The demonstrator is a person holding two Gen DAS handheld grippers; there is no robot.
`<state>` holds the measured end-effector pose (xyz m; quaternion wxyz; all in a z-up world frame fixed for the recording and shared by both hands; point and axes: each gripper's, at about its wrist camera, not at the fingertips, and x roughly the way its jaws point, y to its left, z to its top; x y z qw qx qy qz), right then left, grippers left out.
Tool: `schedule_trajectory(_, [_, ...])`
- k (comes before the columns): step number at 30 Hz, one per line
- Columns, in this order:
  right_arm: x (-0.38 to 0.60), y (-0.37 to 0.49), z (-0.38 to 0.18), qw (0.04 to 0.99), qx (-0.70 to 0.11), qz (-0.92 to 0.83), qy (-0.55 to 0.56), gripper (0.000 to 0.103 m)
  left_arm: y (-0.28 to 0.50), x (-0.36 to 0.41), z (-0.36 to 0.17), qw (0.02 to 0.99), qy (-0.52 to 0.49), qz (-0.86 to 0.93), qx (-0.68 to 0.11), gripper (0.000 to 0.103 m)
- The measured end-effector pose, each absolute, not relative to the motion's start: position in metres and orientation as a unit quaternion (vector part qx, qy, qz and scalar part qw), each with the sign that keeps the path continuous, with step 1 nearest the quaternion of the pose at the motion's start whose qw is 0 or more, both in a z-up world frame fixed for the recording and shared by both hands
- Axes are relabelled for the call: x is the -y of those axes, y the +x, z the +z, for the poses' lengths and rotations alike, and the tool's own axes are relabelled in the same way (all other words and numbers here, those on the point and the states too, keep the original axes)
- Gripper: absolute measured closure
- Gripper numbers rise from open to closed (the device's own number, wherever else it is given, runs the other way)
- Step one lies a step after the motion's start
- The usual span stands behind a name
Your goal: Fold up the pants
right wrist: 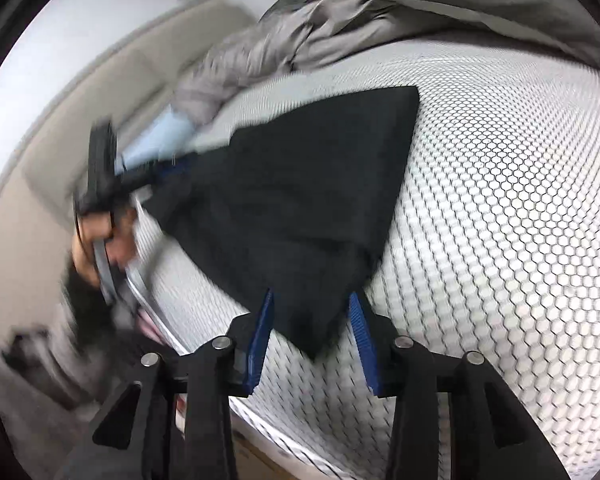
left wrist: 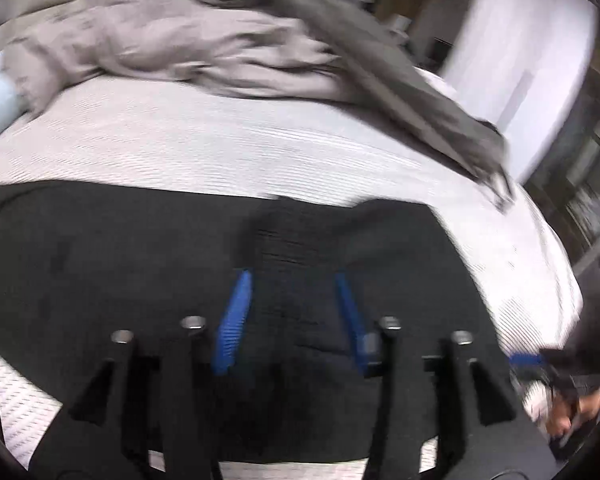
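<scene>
White honeycomb bed (right wrist: 500, 168) carries the black pants (right wrist: 300, 184) at frame centre. Left tongs (left wrist: 292, 280) and right tongs (right wrist: 312, 304) stand apart, gripping nothing; the loose fold could spring open.

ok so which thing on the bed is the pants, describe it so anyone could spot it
Start at the white honeycomb-textured mattress. A crumpled grey blanket is heaped along its far side; nearer the camera lie the pants, spread flat. They are the only black cloth there, smooth-edged rather than bunched.
</scene>
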<state>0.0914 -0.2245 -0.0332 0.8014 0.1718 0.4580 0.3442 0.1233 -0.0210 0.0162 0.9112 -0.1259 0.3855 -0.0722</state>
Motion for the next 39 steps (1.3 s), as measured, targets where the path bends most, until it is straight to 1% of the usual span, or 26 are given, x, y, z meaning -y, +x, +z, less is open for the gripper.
schedule_trajectory(2, [0.221,0.103,-0.043,0.803,-0.469,0.315,0.188,0.064,0.118,0.067,0.003,0.903,-0.105,-0.125,-0.397,0.052])
schedule_trajectory(3, [0.218,0.108,-0.049,0.802,-0.477,0.304,0.191,0.067,0.116,0.092,-0.007,0.895,-0.091,-0.156,-0.409,0.052])
schedule_trajectory(5, [0.21,0.113,-0.056,0.8,-0.487,0.299,0.183,0.084,0.122,0.128,-0.016,0.882,-0.074,-0.192,-0.425,0.052])
schedule_trajectory(7, [0.206,0.107,-0.052,0.804,-0.482,0.306,0.164,0.093,0.132,0.157,-0.033,0.868,-0.07,-0.201,-0.449,0.052])
schedule_trajectory(8, [0.205,0.105,-0.049,0.806,-0.48,0.308,0.158,0.096,0.138,0.168,-0.042,0.86,-0.069,-0.203,-0.464,0.052])
schedule_trajectory(10, [0.212,0.096,-0.044,0.808,-0.472,0.321,0.145,0.098,0.149,0.181,-0.053,0.862,-0.059,-0.185,-0.468,0.052])
schedule_trajectory(13, [0.206,0.085,-0.054,0.803,-0.49,0.324,0.1,0.098,0.159,0.183,-0.053,0.863,-0.071,-0.171,-0.47,0.052])
schedule_trajectory(15, [0.211,0.086,-0.065,0.79,-0.504,0.333,0.106,0.098,0.162,0.182,-0.052,0.862,-0.084,-0.167,-0.47,0.052])
schedule_trajectory(16, [0.216,0.085,-0.062,0.789,-0.498,0.341,0.119,0.095,0.162,0.181,-0.051,0.862,-0.087,-0.163,-0.471,0.052])
schedule_trajectory(18, [0.228,0.081,-0.053,0.792,-0.489,0.341,0.128,0.087,0.153,0.187,-0.045,0.862,-0.079,-0.177,-0.469,0.052])
schedule_trajectory(20, [0.241,0.078,-0.043,0.807,-0.466,0.333,0.143,0.065,0.137,0.198,-0.038,0.861,-0.054,-0.21,-0.46,0.051])
schedule_trajectory(21, [0.247,0.079,-0.039,0.812,-0.456,0.328,0.156,0.063,0.124,0.21,-0.035,0.864,-0.025,-0.228,-0.448,0.049])
schedule_trajectory(24, [0.253,0.089,-0.037,0.817,-0.443,0.315,0.194,0.063,0.102,0.239,-0.042,0.858,0.052,-0.261,-0.439,0.044])
schedule_trajectory(25, [0.253,0.092,-0.039,0.816,-0.444,0.312,0.201,0.063,0.092,0.251,-0.048,0.859,0.092,-0.259,-0.431,0.041])
schedule_trajectory(28, [0.247,0.103,-0.048,0.806,-0.463,0.308,0.201,0.063,0.079,0.262,-0.058,0.866,0.144,-0.247,-0.41,0.04])
schedule_trajectory(33, [0.229,0.14,-0.065,0.8,-0.484,0.299,0.192,0.064,0.087,0.252,-0.061,0.859,0.117,-0.258,-0.426,0.04])
schedule_trajectory(34, [0.221,0.152,-0.065,0.801,-0.486,0.3,0.18,0.071,0.087,0.251,-0.062,0.859,0.116,-0.259,-0.427,0.04])
schedule_trajectory(37, [0.193,0.197,-0.062,0.8,-0.501,0.3,0.135,0.079,0.092,0.244,-0.065,0.854,0.103,-0.266,-0.436,0.04])
schedule_trajectory(39, [0.191,0.229,-0.062,0.797,-0.506,0.301,0.135,0.08,0.097,0.236,-0.065,0.848,0.088,-0.276,-0.445,0.04])
